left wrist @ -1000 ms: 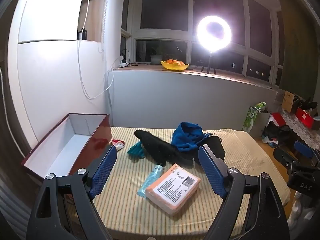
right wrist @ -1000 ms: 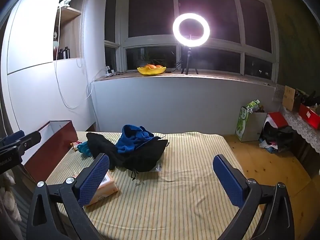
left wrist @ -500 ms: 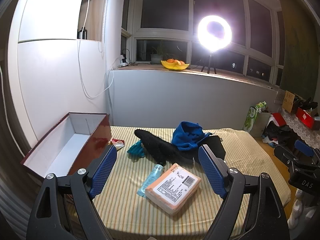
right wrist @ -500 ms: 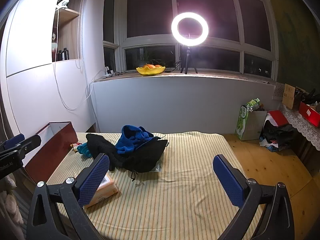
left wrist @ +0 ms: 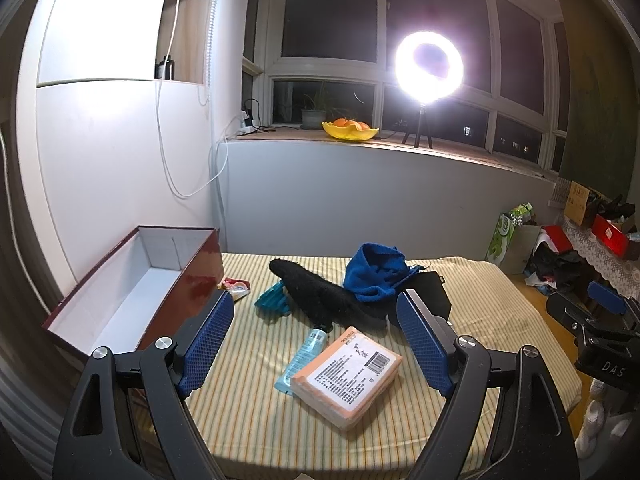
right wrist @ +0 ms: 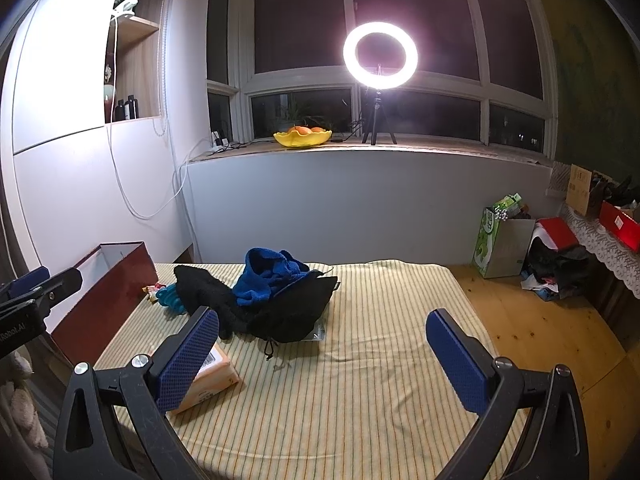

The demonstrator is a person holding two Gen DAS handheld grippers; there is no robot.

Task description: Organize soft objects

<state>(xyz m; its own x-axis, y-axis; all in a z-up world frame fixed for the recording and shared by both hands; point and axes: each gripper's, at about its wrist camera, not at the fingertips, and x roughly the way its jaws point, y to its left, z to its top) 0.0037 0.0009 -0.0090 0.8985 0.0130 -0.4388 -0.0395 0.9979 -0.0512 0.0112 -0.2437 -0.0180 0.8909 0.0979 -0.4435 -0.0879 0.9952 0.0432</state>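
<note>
Left gripper (left wrist: 316,338) hangs wide apart and empty above the striped bed (left wrist: 248,396). Below it lie 1 orange tissue pack (left wrist: 347,376) and 1 small tube (left wrist: 310,342); beyond, touching in a heap, are 1 blue cloth (left wrist: 374,272), 1 black fuzzy cloth (left wrist: 320,294) and 1 black pouch (left wrist: 434,294), with 1 teal item (left wrist: 274,300) just beside. 1 open red box (left wrist: 132,292) waits at the bed's left edge. Best to pinch one cloth at its bunched middle and lift clear before carrying it boxward.

Right gripper (right wrist: 322,354) is likewise spread wide, holding nothing, over bare bedcover; the heap sits ahead-left, so the left looks better placed.
</note>
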